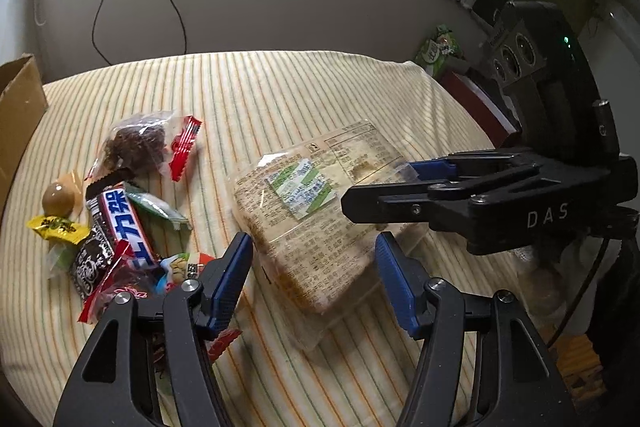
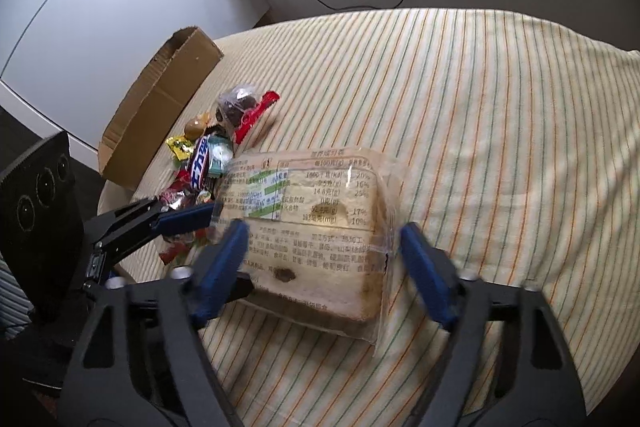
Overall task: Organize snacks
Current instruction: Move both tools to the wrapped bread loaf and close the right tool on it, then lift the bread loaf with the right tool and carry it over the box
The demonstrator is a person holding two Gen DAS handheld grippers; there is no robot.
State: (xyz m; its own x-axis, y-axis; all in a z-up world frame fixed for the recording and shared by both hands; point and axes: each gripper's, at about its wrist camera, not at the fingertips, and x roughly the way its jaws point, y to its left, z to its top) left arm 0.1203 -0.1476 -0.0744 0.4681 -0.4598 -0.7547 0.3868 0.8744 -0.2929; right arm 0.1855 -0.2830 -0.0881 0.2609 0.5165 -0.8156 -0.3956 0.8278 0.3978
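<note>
Right gripper (image 2: pixel 320 259) straddles the near end of the bagged bread (image 2: pixel 304 211), blue pads on either flank. Jaws look apart; whether the pads touch the wrapper cannot be told, since the left pad is blurred. Left gripper (image 1: pixel 316 283) sits at the opposite end of the same bag, jaws apart, pads flanking the corner without clear contact.

Bread lies flat, label side up, on the striped cloth (image 2: pixel 500 107), just beside the heap of small snacks (image 1: pixel 120 211). Open cardboard box (image 2: pixel 160 107) stands beyond the heap at the table edge.

Step in hand, by judgement: grasping the bread. Next move calls for a gentle, firm close on the soft loaf, then a lift and carry over the heap toward the box, likely its destination.
</note>
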